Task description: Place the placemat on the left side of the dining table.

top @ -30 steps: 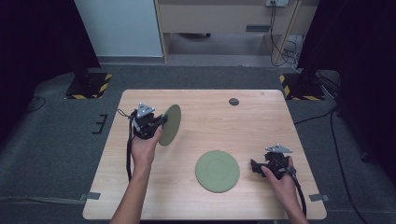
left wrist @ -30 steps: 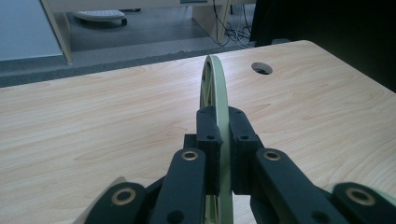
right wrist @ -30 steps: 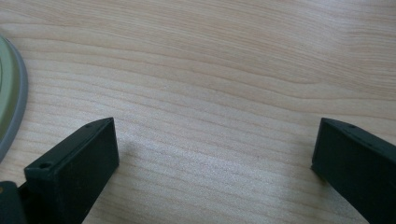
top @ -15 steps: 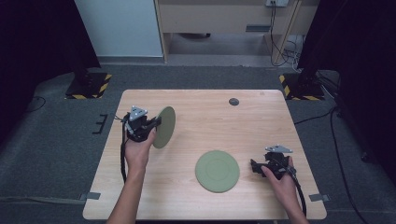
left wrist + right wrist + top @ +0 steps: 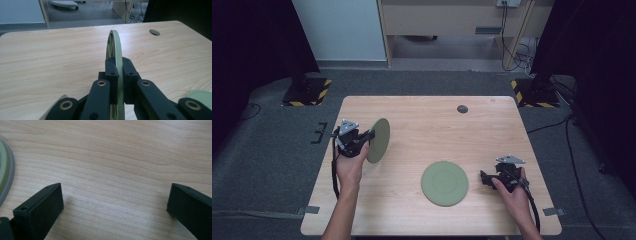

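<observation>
On the pale wooden table (image 5: 432,125), two round green plates: my left gripper (image 5: 362,137) is clamping one (image 5: 378,140) upright; the other (image 5: 444,183) is lying flat beside my wide-open right gripper (image 5: 486,179).

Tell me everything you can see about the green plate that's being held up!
The held plate is round, pale olive green and looks like matte plastic, with a raised ring on its underside seen in the left gripper view. It stands on edge, lifted above the wooden table on its left side. The left claw is shut on its rim, one black pad on each face. Nothing else touches it. A second plate like it lies flat farther right, apart from it.
</observation>
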{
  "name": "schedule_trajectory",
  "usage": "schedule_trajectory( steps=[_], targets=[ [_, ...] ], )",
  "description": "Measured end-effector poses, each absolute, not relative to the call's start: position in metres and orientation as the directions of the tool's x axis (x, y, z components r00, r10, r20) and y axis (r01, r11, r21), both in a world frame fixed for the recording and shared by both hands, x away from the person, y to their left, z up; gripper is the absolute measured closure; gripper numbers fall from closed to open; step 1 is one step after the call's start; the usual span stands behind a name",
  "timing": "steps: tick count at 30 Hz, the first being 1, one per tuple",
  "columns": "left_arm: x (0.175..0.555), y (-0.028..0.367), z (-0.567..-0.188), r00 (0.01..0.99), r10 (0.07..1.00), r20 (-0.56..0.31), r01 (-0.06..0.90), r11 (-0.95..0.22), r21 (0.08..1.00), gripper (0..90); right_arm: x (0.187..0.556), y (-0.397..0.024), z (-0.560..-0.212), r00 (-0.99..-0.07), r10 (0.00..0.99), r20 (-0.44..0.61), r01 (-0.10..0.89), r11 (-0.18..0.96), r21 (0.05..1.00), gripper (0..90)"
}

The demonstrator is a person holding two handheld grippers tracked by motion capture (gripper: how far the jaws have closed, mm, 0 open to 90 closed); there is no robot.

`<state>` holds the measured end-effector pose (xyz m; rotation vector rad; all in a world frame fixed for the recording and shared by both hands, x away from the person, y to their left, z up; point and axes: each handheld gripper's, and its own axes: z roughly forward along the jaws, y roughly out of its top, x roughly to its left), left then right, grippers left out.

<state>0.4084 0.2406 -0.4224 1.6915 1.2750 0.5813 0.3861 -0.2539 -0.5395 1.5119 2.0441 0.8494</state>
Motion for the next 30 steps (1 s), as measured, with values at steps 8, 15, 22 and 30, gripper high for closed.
schedule_trajectory(
  steps=[8, 15, 22, 30],
  targets=[
    [0.403, 0.25, -0.43, 0.341, 0.927, -0.159, 0.497, -0.034, 0.867, 85.4, 0.386, -0.254, -0.54, -0.293, 0.956, 0.0, 0.675, 0.207, 0.709, 0.8],
    [0.401, 0.259, -0.43, 0.327, 0.931, -0.164, 0.497, -0.022, 0.868, 85.4, 0.386, -0.254, -0.539, -0.292, 0.956, 0.0, 0.675, 0.206, 0.709, 0.8],
    [0.399, 0.265, -0.432, 0.31, 0.935, -0.171, 0.497, -0.007, 0.868, 85.3, 0.386, -0.254, -0.539, -0.292, 0.957, 0.0, 0.676, 0.206, 0.708, 0.8],
    [0.397, 0.275, -0.435, 0.28, 0.944, -0.177, 0.499, 0.015, 0.867, 85.3, 0.386, -0.254, -0.539, -0.292, 0.957, 0.0, 0.676, 0.206, 0.708, 0.8]
  ],
)
